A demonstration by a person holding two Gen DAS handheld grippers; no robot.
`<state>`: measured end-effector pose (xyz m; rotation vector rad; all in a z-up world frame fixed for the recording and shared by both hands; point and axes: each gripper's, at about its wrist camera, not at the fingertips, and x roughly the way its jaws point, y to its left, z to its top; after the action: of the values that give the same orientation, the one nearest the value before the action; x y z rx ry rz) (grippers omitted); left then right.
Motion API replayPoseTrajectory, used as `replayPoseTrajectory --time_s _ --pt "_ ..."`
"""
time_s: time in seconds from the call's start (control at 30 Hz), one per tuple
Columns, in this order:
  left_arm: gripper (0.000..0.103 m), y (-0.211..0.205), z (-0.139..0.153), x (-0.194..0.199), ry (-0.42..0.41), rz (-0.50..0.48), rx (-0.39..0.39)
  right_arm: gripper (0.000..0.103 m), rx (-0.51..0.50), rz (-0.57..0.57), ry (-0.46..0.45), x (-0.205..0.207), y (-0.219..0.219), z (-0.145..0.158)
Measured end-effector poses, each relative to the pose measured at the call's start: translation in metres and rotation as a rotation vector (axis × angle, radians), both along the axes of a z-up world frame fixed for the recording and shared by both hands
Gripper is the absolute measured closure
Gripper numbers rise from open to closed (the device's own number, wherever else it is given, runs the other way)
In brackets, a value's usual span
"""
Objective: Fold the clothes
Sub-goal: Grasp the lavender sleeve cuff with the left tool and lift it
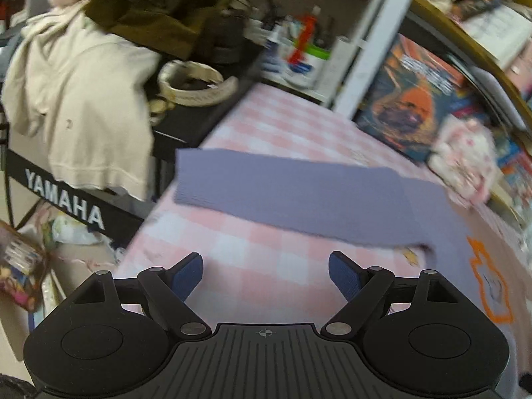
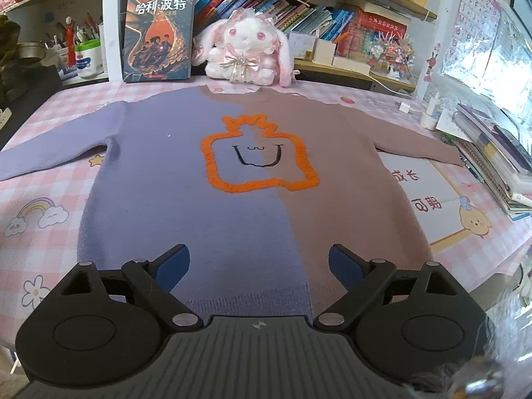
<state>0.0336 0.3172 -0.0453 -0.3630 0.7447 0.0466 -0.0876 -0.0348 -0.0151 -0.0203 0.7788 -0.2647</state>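
A two-tone sweater point(image 2: 252, 206), purple on its left half and brown on its right, lies flat and face up on the pink checked table point(image 2: 46, 196), with an orange outline figure on the chest. Both sleeves are spread out sideways. My right gripper point(image 2: 259, 266) hovers open over the hem, nothing between its blue pads. In the blurred left wrist view, the purple sleeve point(image 1: 292, 196) stretches across the cloth ahead of my left gripper point(image 1: 266, 276). That gripper is open and empty, a short way from the sleeve's near edge.
A plush rabbit point(image 2: 246, 53) and a large book point(image 2: 158, 33) stand behind the collar, with shelves of books beyond. Stacked books point(image 2: 492, 159) line the right edge. Left of the table stands a black keyboard point(image 1: 76, 206) draped with a cream garment point(image 1: 76, 106).
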Motion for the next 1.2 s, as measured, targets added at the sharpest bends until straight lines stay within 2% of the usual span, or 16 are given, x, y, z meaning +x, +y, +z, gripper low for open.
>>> replayPoseTrajectory --time_s 0.07,0.2,0.37,0.47,0.6,0.7,0.77,0.8,0.83,0.87,0.93,1.07,1.2 --pt "0.018 0.01 -0.002 0.004 -0.003 0.051 -0.008 0.012 -0.003 -0.004 0.002 0.0 -0.001 0.0" --pt "0.022 0.031 -0.008 0.014 -0.026 0.119 -0.075 0.012 -0.01 -0.013 0.007 0.001 -0.002 0.0" --pt "0.037 0.043 -0.014 0.025 -0.085 0.141 -0.148 0.012 -0.015 -0.026 0.015 0.0 -0.004 -0.001" --pt "0.038 0.044 -0.016 0.032 -0.101 0.144 -0.194 0.012 -0.015 -0.046 0.02 -0.002 -0.008 -0.002" --pt "0.038 0.038 -0.018 0.044 -0.115 0.136 -0.201 0.012 -0.013 -0.071 0.024 -0.003 -0.013 -0.003" --pt "0.04 0.04 -0.019 0.054 -0.117 0.162 -0.237 0.012 -0.014 -0.078 0.026 -0.004 -0.015 -0.003" --pt "0.056 0.042 -0.02 0.058 -0.11 0.19 -0.258 0.012 -0.015 -0.081 0.027 -0.004 -0.016 -0.003" --pt "0.069 0.043 -0.021 0.06 -0.099 0.21 -0.261 0.012 -0.016 -0.083 0.028 -0.004 -0.017 -0.003" --pt "0.077 0.045 -0.021 0.061 -0.086 0.232 -0.263 0.012 -0.016 -0.085 0.028 -0.004 -0.017 -0.003" --pt "0.079 0.046 -0.022 0.06 -0.077 0.245 -0.266 0.012 -0.017 -0.087 0.028 -0.004 -0.018 -0.003" --pt "0.091 0.05 -0.023 0.06 -0.059 0.27 -0.272 0.012 -0.017 -0.092 0.03 -0.004 -0.02 -0.003" --pt "0.099 0.051 -0.023 0.061 -0.041 0.289 -0.275 0.012 -0.017 -0.084 0.035 -0.002 -0.021 -0.004" --pt "0.1 0.043 -0.013 0.057 -0.066 0.264 -0.263 0.012 -0.012 -0.065 0.034 0.0 -0.024 -0.005"
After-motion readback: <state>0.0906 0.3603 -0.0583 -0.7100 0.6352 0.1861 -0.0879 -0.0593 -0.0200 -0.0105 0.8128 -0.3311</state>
